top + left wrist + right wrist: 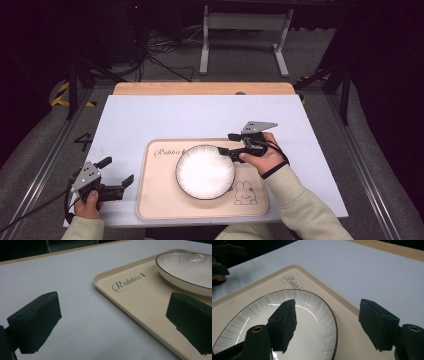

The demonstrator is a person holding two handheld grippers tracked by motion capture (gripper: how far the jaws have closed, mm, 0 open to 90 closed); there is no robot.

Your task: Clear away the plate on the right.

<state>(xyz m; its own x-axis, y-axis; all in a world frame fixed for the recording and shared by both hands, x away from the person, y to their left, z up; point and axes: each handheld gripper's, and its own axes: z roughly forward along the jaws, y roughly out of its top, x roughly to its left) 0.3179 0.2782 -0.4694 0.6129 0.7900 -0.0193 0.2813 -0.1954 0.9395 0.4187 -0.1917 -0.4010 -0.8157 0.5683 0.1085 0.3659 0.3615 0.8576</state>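
A white plate with a thin dark rim lies on a beige tray printed with "Rabbit" and a small rabbit drawing. My right gripper hovers at the plate's far right rim, jaws open. In the right gripper view the plate lies below the gripper: one jaw stands over the plate, the other over the tray, and neither touches the rim. My left gripper rests left of the tray, open and holding nothing. The left gripper view has its jaws spread wide, with the tray and plate ahead.
The tray sits near the front edge of a white tabletop with a wooden strip along its far side. Bare white surface lies left, right and beyond the tray. Past the table are a dark floor, cables and a white stand.
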